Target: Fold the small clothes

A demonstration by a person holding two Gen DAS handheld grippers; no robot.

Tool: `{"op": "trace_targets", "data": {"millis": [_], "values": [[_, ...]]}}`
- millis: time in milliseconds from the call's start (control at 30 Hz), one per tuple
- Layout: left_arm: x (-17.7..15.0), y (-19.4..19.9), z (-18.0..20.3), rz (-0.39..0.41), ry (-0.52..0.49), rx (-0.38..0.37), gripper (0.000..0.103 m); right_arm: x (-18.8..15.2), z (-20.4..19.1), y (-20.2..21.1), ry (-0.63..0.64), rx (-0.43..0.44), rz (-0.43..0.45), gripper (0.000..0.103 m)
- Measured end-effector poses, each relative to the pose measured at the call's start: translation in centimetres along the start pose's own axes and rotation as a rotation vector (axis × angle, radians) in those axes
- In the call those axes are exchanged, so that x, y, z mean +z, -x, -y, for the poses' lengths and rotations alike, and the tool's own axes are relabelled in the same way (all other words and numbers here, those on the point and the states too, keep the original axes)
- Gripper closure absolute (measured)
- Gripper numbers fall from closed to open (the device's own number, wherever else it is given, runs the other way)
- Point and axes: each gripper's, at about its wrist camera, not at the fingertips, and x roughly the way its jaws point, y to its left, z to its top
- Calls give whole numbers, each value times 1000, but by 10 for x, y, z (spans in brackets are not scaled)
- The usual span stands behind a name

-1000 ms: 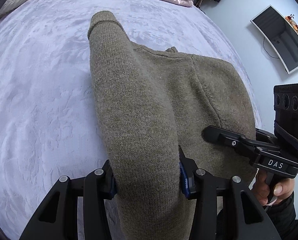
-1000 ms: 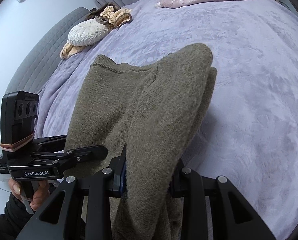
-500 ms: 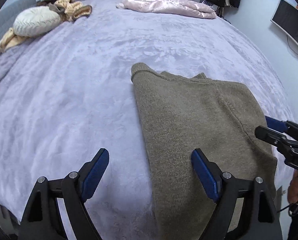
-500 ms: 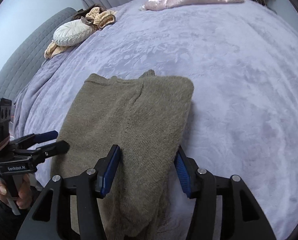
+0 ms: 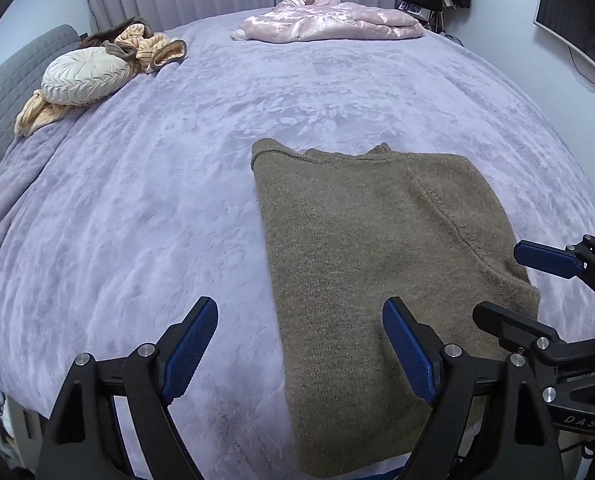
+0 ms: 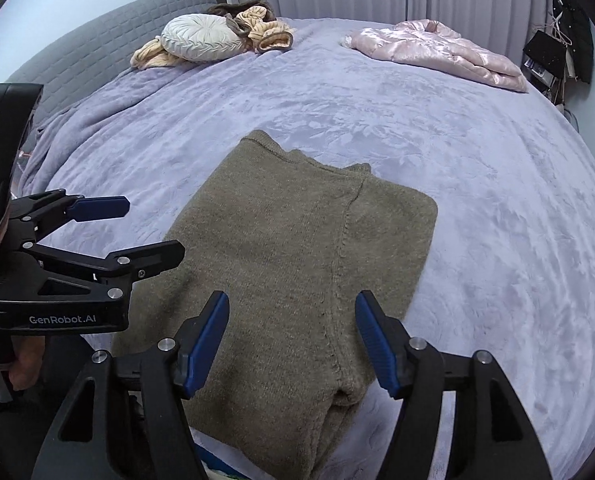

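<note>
Item 1. Bed (image 5: 145,216), lilac plush cover: my work surface. Broad bare area to the left of the garment and beyond it, enough room for a further fold without shifting anything.

Item 2. Sweater (image 5: 361,256), olive knit, the task's thing. It lies flat near the bed's near edge, sides turned in so that it forms one long panel, collar end away from me, hem end toward me and partly below both views. I judge the side folds done and the step in hand to be the release and the regrip for the crosswise fold. To do it well: take both near corners at once, lift level, carry the hem up to the collar, and lay it down without dragging the lower layers. The knit is thick and will spring back; press it flat before letting go.

Item 3. Pink satin garment (image 5: 329,24) and round pillow (image 5: 85,76), far side, well apart from the work.

Item 4. Left tongs (image 5: 301,344): spread wide, nothing pinched, hovering over the sweater's left edge. The jaws have just been opening; the knit lies below them, not between.

Item 5. Right tongs (image 6: 293,340): likewise spread, just been opening, empty, above the right-hand fold. Neither pad touches the fabric.
</note>
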Motion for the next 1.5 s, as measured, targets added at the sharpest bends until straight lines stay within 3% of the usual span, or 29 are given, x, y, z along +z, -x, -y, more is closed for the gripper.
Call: {"op": "trace_targets", "data": {"millis": [133,400,600,767,1000,1500], "values": [[-2,0,5,-7,-10,17,18,-5,-10,-2,32,-52,-27,34],[-10,6,19,7,-48,24,18,-12,-15,-3,38,-62,-49,33],[-12,3,21,-26,-43,39,18,-15,-21,-2,63,-87,-48,30],[-16,2,20,-20,-20,62,18,-18,-22,-1,68,-86,-46,29],[-19,3,16,-15,25,39,18,-18,-22,-2,65,-81,-48,28],[-16,7,26,7,-13,86,18,-18,-23,-3,69,-80,-52,28]]}}
